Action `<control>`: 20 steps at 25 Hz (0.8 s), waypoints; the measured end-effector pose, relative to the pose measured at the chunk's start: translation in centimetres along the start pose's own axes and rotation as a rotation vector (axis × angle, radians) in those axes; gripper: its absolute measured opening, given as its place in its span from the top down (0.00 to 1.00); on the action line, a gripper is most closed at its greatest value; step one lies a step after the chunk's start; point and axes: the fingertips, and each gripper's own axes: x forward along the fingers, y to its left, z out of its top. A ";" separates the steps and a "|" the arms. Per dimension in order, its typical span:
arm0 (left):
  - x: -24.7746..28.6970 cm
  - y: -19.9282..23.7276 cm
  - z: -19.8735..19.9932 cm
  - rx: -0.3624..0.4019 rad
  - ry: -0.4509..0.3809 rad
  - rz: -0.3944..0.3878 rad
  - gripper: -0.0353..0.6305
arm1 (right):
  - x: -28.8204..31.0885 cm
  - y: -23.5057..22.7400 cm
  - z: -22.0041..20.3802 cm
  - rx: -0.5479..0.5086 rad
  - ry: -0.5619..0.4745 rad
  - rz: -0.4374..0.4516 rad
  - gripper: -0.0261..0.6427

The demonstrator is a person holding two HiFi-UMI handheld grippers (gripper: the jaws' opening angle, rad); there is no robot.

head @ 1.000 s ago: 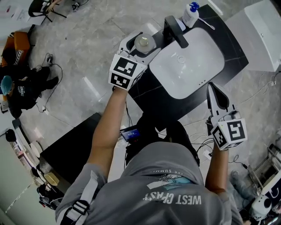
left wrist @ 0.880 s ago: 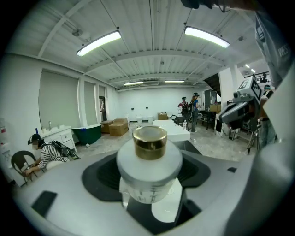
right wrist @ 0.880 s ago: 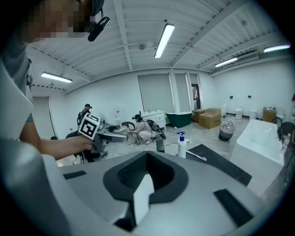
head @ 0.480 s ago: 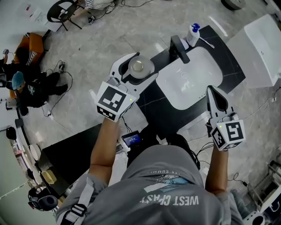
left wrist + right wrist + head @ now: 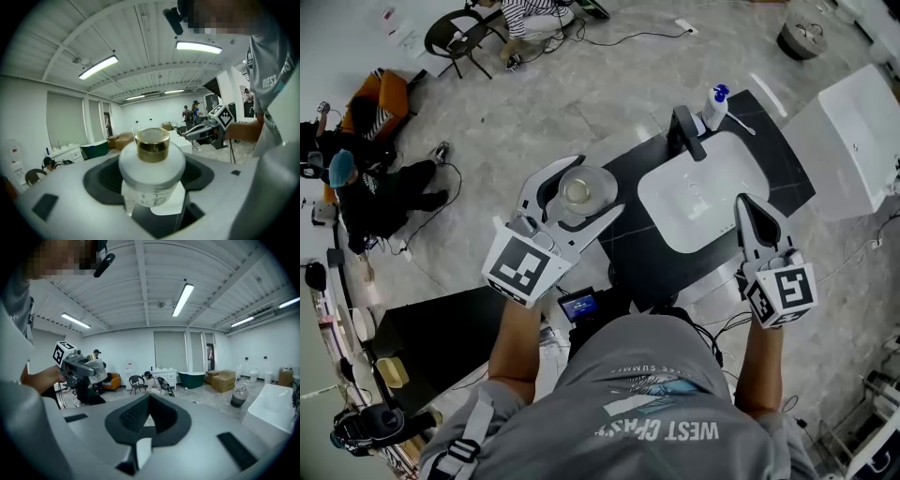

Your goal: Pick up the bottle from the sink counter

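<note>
A round frosted white bottle (image 5: pixel 578 190) with a gold cap sits upright between the jaws of my left gripper (image 5: pixel 596 186), which is shut on it. It hangs in the air off the left end of the black sink counter (image 5: pixel 642 239). In the left gripper view the bottle (image 5: pixel 151 164) fills the middle, its gold cap (image 5: pixel 152 143) on top and a paper label on its near side. My right gripper (image 5: pixel 750 208) hovers over the counter's right front edge, shut and empty. In the right gripper view its pads (image 5: pixel 133 416) meet with nothing between them.
The counter holds a white basin (image 5: pixel 705 192), a dark faucet (image 5: pixel 685 132) and a blue-topped pump bottle (image 5: pixel 713 107). A white fixture (image 5: pixel 853 131) stands to the right. People sit on the floor at the left (image 5: pixel 380 192), near a chair (image 5: pixel 455 33). Cables trail over the floor.
My left gripper has carried the bottle off the counter's left end, toward me and to the left. The right gripper has barely moved. The head view has shifted.
</note>
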 end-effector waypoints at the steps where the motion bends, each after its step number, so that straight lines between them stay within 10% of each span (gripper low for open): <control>1: -0.5 -0.3 0.2 0.003 -0.003 0.002 0.45 | -0.1 0.1 0.2 -0.013 0.001 -0.001 0.96; 20: -4.2 -1.4 0.7 -0.011 -0.011 0.058 0.45 | -0.7 2.1 2.2 -0.112 -0.012 0.042 0.96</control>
